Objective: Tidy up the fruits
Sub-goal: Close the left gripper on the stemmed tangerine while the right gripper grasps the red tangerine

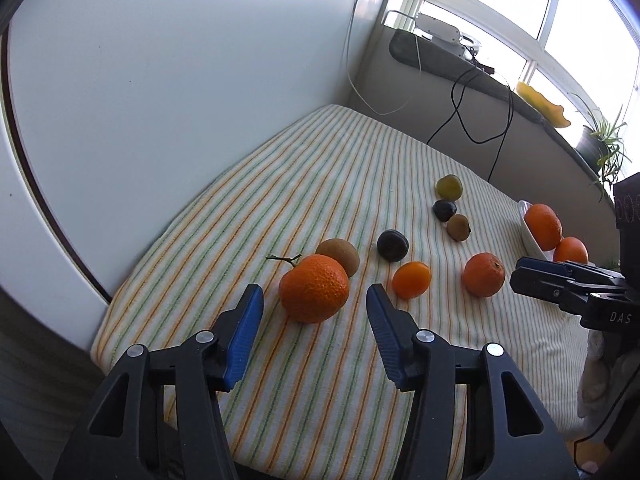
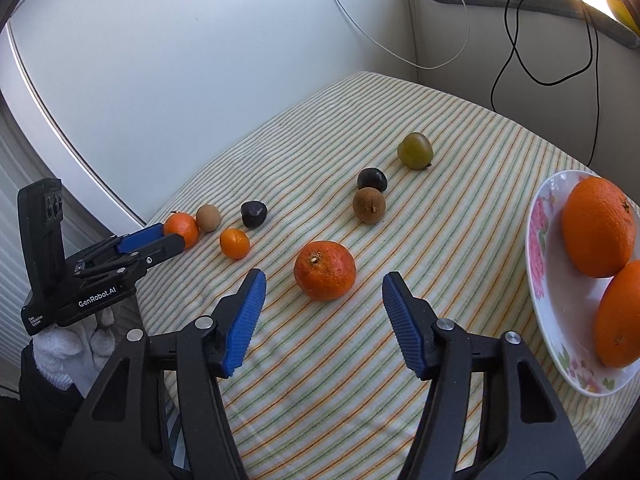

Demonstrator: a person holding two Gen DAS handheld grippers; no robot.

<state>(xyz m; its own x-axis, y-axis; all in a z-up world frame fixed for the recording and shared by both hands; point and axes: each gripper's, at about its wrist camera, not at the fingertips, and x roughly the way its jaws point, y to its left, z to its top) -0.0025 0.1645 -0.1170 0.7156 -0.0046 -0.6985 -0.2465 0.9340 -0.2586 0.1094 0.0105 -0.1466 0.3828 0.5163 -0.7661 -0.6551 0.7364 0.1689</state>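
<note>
Two large oranges are already lying in the floral plate, which stands at the right edge of the striped cloth covering the bench. By that measure the sorting is judged to be only begun: eight fruits are left loose on the cloth, all to the left of the plate.

Nearest the plate lies a mandarin. Beyond it, farther from the plate's near rim, a brown kiwi and a dark plum lie just beside each other, with a green plum past them. Well apart from the plate, at the far left of the cloth, a stemmed mandarin touches a second kiwi; a second dark plum and a small orange fruit lie between that pair and the plate.

The right tool is held wide, nothing gripped, with the near mandarin just ahead of its blue pads and touched by neither. The left tool is likewise spread wide and empty, its tips flanking the stemmed mandarin; contact with the fruit cannot be confirmed.
</note>
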